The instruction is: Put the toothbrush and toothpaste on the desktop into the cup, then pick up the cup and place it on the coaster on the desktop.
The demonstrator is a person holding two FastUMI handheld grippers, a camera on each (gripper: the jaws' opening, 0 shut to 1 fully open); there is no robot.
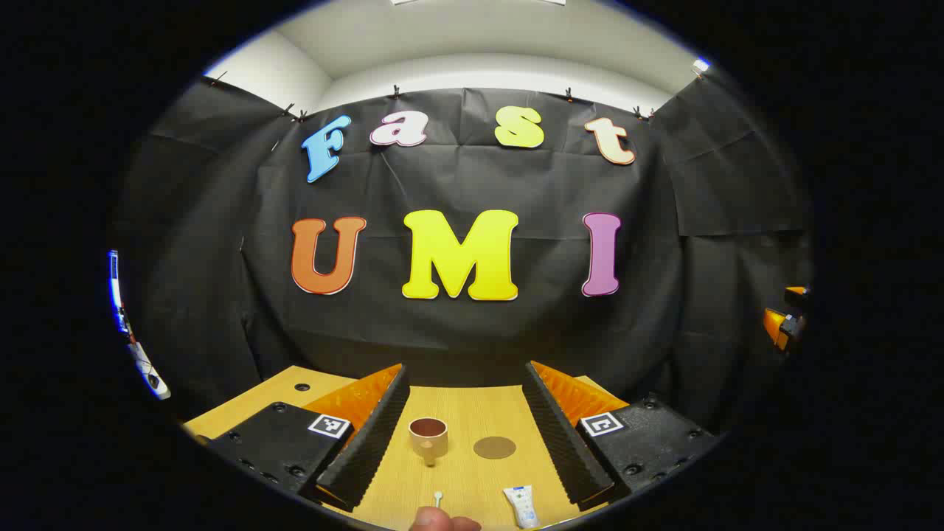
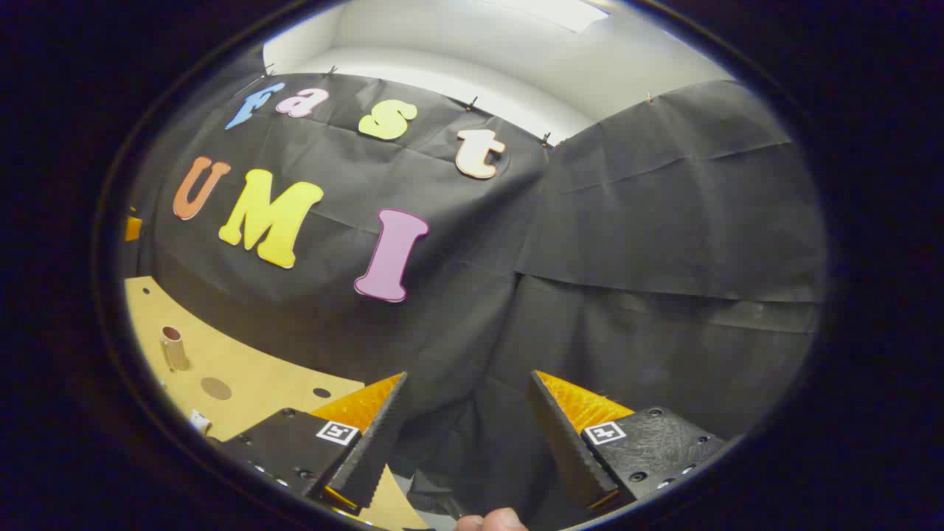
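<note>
In the left gripper view a tan cup [image 1: 428, 437] with a dark inside stands upright on the wooden desktop [image 1: 472, 413]. A round brown coaster [image 1: 494, 447] lies just right of it. Nearer to me lie the toothbrush [image 1: 437, 499], of which the white head shows, and a white toothpaste tube [image 1: 522, 506]. My left gripper [image 1: 468, 483] hangs open above the desk, its fingers either side of these things, touching none. My right gripper [image 2: 461, 472] is open too, off the desk's right edge, facing the wall. In the right gripper view the cup [image 2: 174, 346], coaster [image 2: 215, 388] and toothpaste tube [image 2: 199, 421] sit far left.
A fingertip [image 1: 442, 521] shows at the bottom edge of the left gripper view, and another fingertip [image 2: 493, 521] at the bottom of the right gripper view. The desktop has small round holes [image 1: 302, 386]. The other gripper [image 1: 785, 321] shows at the far right of the left gripper view.
</note>
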